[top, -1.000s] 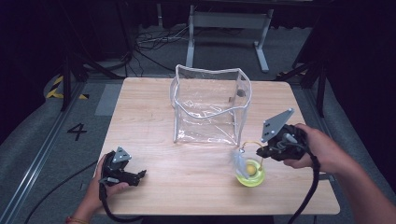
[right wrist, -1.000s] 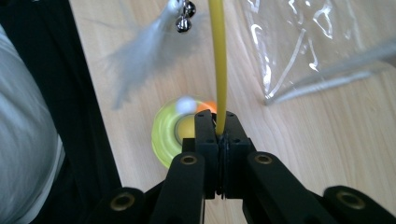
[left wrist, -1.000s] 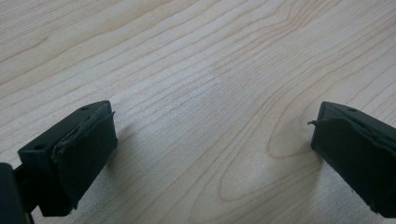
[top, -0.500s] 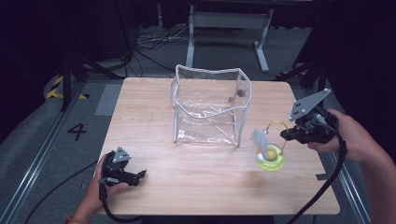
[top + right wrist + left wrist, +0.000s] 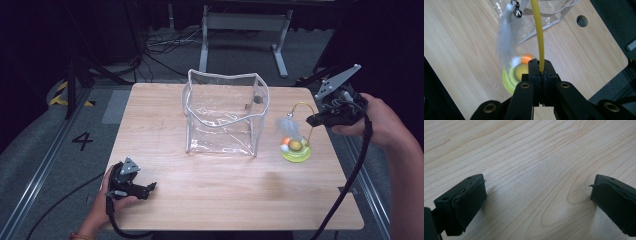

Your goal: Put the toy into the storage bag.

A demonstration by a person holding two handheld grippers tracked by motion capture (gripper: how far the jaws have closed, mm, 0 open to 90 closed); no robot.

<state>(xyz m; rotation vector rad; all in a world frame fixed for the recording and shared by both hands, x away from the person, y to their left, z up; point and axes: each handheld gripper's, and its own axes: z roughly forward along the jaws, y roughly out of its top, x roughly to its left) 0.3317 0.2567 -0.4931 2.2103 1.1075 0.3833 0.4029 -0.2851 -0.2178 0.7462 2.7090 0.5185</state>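
A cat toy has a round yellow-green base [image 5: 295, 152] with small balls, a thin yellow wire arch [image 5: 311, 120] and a white feather [image 5: 288, 125]. It sits to the right of a clear plastic bag [image 5: 225, 112] and looks slightly raised off the wooden table [image 5: 210, 205]. My right gripper [image 5: 314, 120] is shut on the wire. In the right gripper view the jaws [image 5: 541, 71] pinch the yellow wire [image 5: 537, 30], with the feather [image 5: 505, 40], a small bell [image 5: 518, 13] and the base [image 5: 510, 80] beyond. My left gripper [image 5: 149, 188] rests open at the front left, nothing between its jaws [image 5: 537, 200].
The bag stands upright and open at the table's middle back. A round hole [image 5: 582, 21] is cut in the table near a corner. The right table edge lies just under my right hand. A metal stand [image 5: 240, 22] and cables are on the floor behind.
My right gripper has carried the toy to the right and away from the front edge, rising a little. The left gripper has stayed still.
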